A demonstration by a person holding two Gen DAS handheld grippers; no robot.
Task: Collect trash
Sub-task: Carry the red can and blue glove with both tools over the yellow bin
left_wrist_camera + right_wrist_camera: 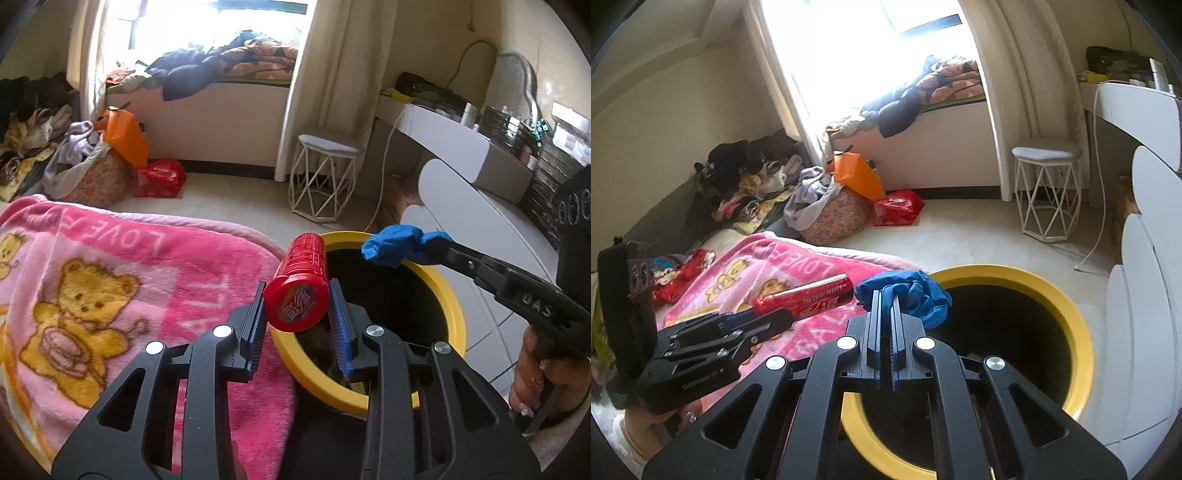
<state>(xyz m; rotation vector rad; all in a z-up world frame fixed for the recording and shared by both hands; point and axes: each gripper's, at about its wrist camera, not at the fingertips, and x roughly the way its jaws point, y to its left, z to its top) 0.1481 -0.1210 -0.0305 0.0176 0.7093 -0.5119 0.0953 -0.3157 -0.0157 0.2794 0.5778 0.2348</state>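
Daylight floods through the window [221,22], overexposed to white glare. Fisheye curvature bends edges; corners vignette black.

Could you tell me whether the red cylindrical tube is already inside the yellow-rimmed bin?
Not yet. The red cylindrical tube is clamped in the left gripper, lying tilted above the rim of the yellow-rimmed bin.

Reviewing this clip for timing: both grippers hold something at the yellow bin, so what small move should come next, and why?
Probably carry the left gripper a little further over the yellow bin before letting go. Its red tube sits above the near rim beside the pink blanket, so it might catch the edge. The right gripper holds its blue glove at the rim too.
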